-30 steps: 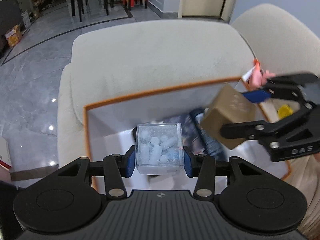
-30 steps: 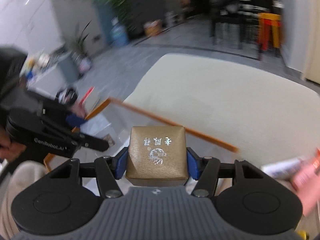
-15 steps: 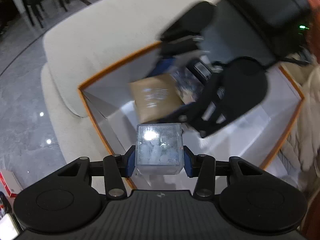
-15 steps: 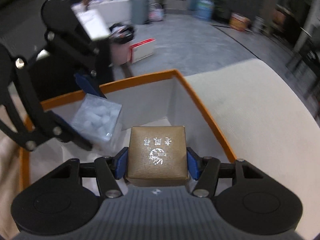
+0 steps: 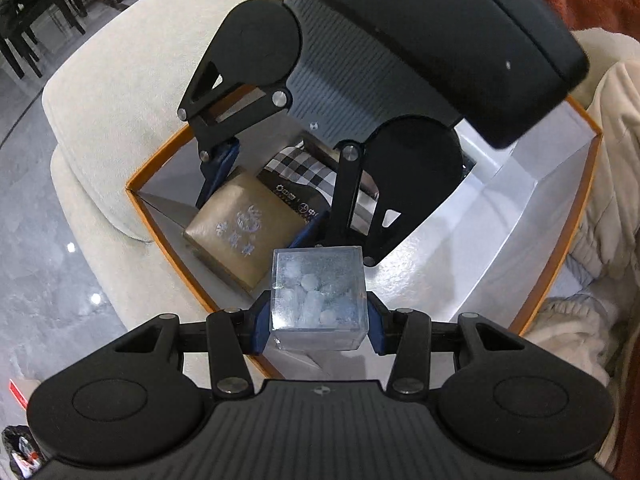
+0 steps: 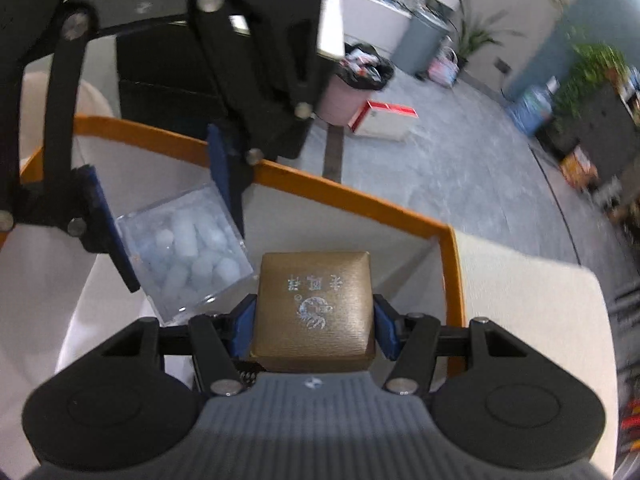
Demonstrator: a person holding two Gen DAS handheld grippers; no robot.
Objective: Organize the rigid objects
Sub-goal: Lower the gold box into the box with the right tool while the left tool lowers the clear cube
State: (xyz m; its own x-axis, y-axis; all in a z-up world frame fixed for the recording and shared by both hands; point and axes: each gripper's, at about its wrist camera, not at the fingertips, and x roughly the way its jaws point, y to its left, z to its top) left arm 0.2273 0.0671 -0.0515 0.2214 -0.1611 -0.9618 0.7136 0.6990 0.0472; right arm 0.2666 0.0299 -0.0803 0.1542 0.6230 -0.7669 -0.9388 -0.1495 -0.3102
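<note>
The clear box [image 5: 318, 294] of white pellets sits clamped in the left claw [image 5: 318, 322] over the near left edge of the orange-rimmed bin [image 5: 160, 224]. Further right, the right claw [image 6: 314, 330] grips the gold box [image 6: 314, 312] low in the bin's left corner. Placing is underway; each needs free floor, and the checkered packet [image 5: 304, 176] and crowded claws hinder release.

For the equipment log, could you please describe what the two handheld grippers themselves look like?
Both look alike. The left gripper and right gripper have a ribbed dark grey body flanked by two round black discs, black linkage bars joined by silver screws, and blue pads on the fingers. A small emblem sits at the centre of each body's front edge. No cables or sleeves show.
</note>
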